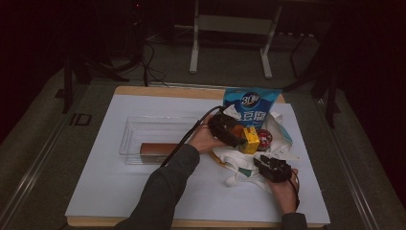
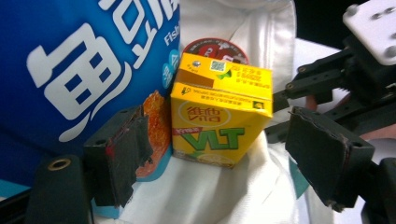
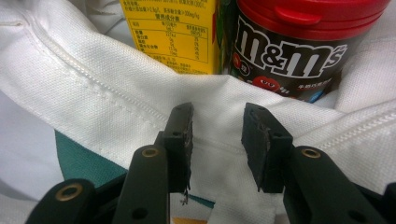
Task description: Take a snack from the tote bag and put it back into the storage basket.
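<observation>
The left gripper [image 2: 219, 149] has its jaws spread wide, with the yellow cardboard drink carton [image 2: 219, 119] standing upright between and just beyond them — neither pad touches it. The carton sits in the mouth of a white canvas tote bag [image 2: 210, 191]. Left of the left-hand jaw, and partly behind it, rises a large blue snack pouch with white lettering [image 2: 79, 70]; behind the carton shows the top of a round dark candy tub with a red lid [image 2: 215, 48].

The right gripper [image 3: 217, 137] holds its jaws at a middling gap, straddling the bag's stitched white rim; whether the pads pinch the cloth I cannot tell. Just beyond these jaws stand the carton [image 3: 173, 35] and the candy tub [image 3: 294, 46], side by side.

In the high view, a clear plastic tray [image 1: 139, 125] holding a brown bar [image 1: 155, 148] lies on the white tabletop [image 1: 95, 191], off to the left of the left gripper [image 1: 239, 139].
</observation>
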